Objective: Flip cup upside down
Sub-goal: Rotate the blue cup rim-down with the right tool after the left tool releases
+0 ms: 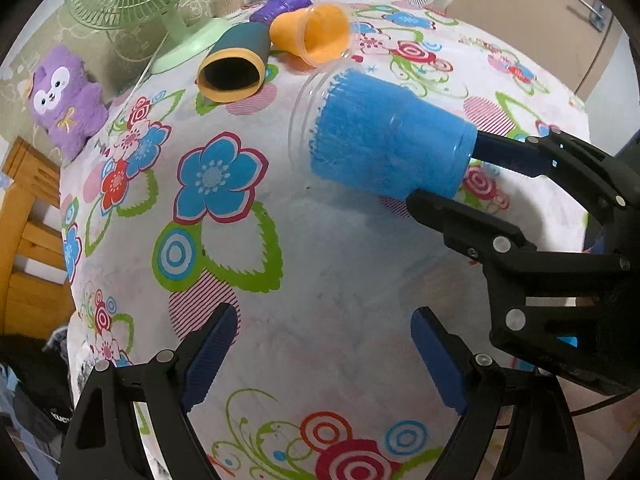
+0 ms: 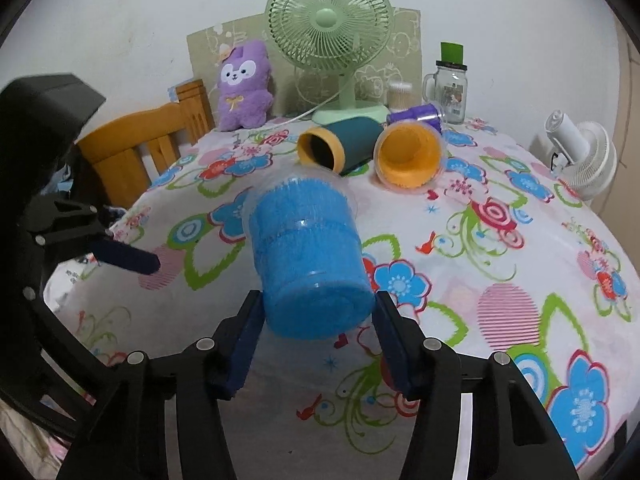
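A clear plastic cup with a blue liner (image 2: 308, 264) is held on its side above the flowered tablecloth, its base toward the right wrist camera. My right gripper (image 2: 316, 312) is shut on the cup's base end. The same cup (image 1: 384, 144) shows in the left wrist view, with the right gripper (image 1: 444, 168) clamped on its base from the right. My left gripper (image 1: 324, 340) is open and empty over the cloth, nearer than the cup. It shows at the left edge of the right wrist view, where one fingertip (image 2: 128, 258) is visible.
A dark teal cup with an orange rim (image 2: 340, 142), an orange cup (image 2: 408, 156) and a purple cup (image 2: 416, 114) lie on their sides at the back. Behind them stand a green fan (image 2: 332, 32), a purple plush toy (image 2: 244, 88) and a glass jar (image 2: 450, 88). A white fan (image 2: 580, 152) is at the right, a wooden chair (image 2: 140, 148) at the left.
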`<state>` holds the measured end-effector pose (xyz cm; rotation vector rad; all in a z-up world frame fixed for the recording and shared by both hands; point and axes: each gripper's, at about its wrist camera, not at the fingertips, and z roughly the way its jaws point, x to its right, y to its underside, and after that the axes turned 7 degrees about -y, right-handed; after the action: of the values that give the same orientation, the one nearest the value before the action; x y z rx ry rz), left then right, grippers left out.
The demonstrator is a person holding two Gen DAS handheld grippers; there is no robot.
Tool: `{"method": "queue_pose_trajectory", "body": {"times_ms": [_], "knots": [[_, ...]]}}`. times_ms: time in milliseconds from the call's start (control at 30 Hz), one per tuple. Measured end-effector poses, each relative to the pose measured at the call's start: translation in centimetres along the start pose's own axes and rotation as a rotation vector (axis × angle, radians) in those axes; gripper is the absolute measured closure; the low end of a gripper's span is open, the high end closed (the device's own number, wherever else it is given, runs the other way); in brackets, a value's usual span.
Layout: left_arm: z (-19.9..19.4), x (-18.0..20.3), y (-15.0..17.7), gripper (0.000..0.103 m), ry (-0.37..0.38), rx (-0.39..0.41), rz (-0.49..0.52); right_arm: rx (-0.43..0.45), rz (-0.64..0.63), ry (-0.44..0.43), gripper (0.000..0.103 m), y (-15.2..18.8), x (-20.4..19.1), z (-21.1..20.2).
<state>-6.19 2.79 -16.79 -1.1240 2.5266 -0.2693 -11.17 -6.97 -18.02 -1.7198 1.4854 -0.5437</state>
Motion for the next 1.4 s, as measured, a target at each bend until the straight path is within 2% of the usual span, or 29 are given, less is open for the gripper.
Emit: {"method": "queue_pose_trajectory", "body": {"times_ms": [200, 333, 600, 933, 1400], "knots": [[-2.5, -0.7, -1.2, 0.013, 0.048, 0.004, -0.065, -0.041, 0.020, 0.023, 0.045, -2.6, 0.3, -2.0], [-3.8, -0.9, -1.7, 0.013, 0.034, 0.016, -0.078, -0.071, 0.022, 0.051, 0.045, -3.9, 0.6, -2.9], [-5.3, -2.6, -1.8, 0.013, 0.077, 0.009, -0.179, -0.125, 0.003, 0.085, 0.045, -6.2, 0.3, -3.9], [-4.9, -4.1, -2.4, 0.013, 0.086, -0.021, -0.344, -0.262, -0.071, 0.109, 0.045, -9.9, 0.3, -4.1], [-2.9, -4.0, -4.0, 0.013, 0.057, -0.097, -0.601, -0.492, -0.144, 0.049, 0.045, -12.3, 3.1, -0.5]]}}
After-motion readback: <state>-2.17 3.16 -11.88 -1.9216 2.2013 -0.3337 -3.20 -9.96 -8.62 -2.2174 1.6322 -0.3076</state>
